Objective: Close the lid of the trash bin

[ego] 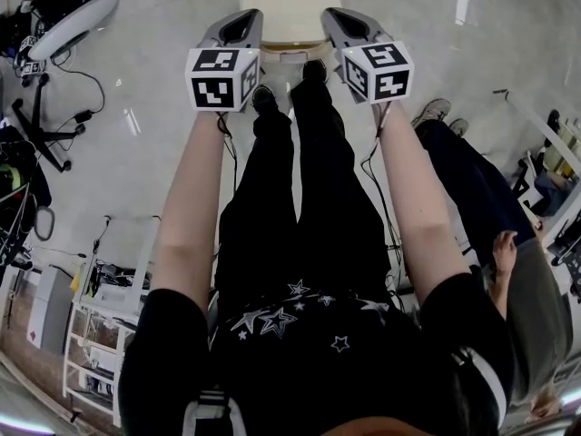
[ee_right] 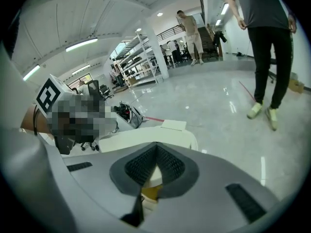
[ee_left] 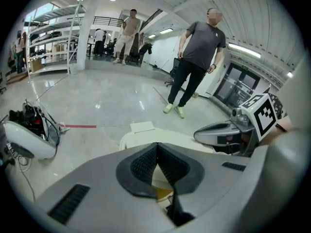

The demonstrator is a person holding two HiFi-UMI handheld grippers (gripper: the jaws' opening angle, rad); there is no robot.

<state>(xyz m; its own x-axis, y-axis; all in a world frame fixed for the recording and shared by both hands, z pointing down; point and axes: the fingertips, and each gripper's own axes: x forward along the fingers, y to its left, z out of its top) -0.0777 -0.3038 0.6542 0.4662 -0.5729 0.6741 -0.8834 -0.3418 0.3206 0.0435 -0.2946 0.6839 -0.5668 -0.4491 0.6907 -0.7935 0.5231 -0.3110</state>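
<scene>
A cream trash bin [ego: 289, 3] stands on the floor just past my shoes, its top a flat pale surface. My left gripper [ego: 243, 21] and right gripper [ego: 343, 21] are held side by side above its near edge, one at each side. In the left gripper view the bin [ee_left: 141, 139] lies right beyond the left gripper [ee_left: 156, 148], whose jaws meet at the tips with nothing between them. The right gripper view shows the same bin [ee_right: 160, 137] beyond the right gripper [ee_right: 156, 148], also shut and empty. Whether the lid is fully down I cannot tell.
A person in a grey shirt [ee_left: 200, 47] stands beyond the bin, with legs [ego: 472, 189] close at my right. A white shell with cables [ego: 68, 16] lies at the left. A wire shelf cart [ego: 100, 334] stands near left. A red tape line [ee_left: 80, 126] marks the floor.
</scene>
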